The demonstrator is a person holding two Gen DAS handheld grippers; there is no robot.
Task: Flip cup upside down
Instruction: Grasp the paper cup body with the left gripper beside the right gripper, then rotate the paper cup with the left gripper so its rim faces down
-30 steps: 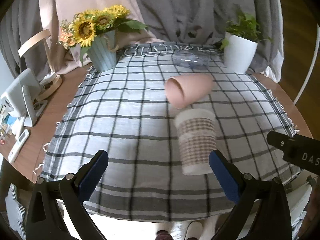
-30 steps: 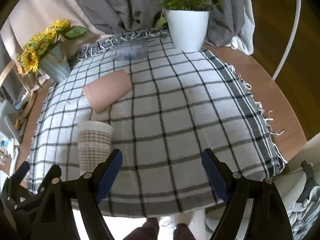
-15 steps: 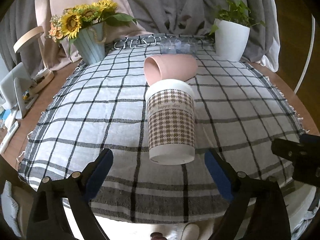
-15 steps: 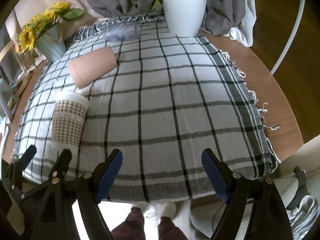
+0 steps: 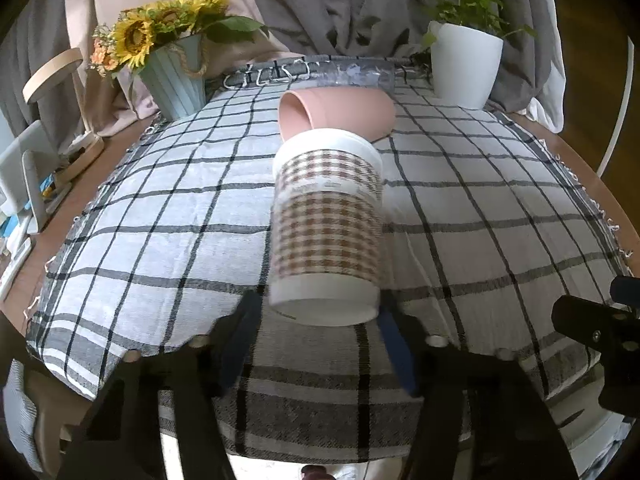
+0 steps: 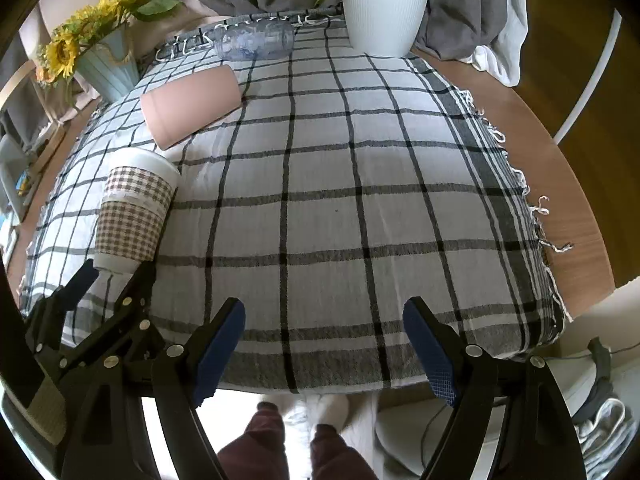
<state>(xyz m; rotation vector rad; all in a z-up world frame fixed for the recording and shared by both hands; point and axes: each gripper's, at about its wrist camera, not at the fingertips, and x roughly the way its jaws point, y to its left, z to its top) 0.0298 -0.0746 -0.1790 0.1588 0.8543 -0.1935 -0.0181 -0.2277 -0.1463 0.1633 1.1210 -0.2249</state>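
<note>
1. The houndstooth cup (image 5: 326, 224) lies on its side near the front edge of the counter (image 6: 560, 184), on the checked cloth (image 6: 320, 184). Its wide white rim end points away toward the back, and its narrower base faces the left wrist camera.
2. The left gripper (image 5: 316, 344) has its blue-padded fingers (image 5: 394, 350) drawn in narrow around the base end of the houndstooth cup, one at each side. The view is blurred there, so actual contact with the cup wall cannot be confirmed.
3. In the right wrist view the same left gripper (image 6: 116, 276) shows as black fingers reaching the cup's base from the front.
4. The right gripper (image 6: 324, 344) hangs over the front edge of the counter with its fingers spread wide and nothing between them, well apart from the houndstooth cup.
5. A pink cup (image 5: 340, 114) also lies on its side just behind the houndstooth cup, its open mouth turned left in the left wrist view.
6. Behind the pink cup a clear plastic bottle (image 6: 254, 42) lies at the back edge of the cloth.
7. A white planter (image 6: 382, 12) with green leaves stands at the back right; a ribbed pale blue vase (image 5: 176, 76) of sunflowers (image 5: 136, 38) stands at the back left.
8. The person's dark red trousers (image 6: 280, 444) show below the counter edge.
</note>
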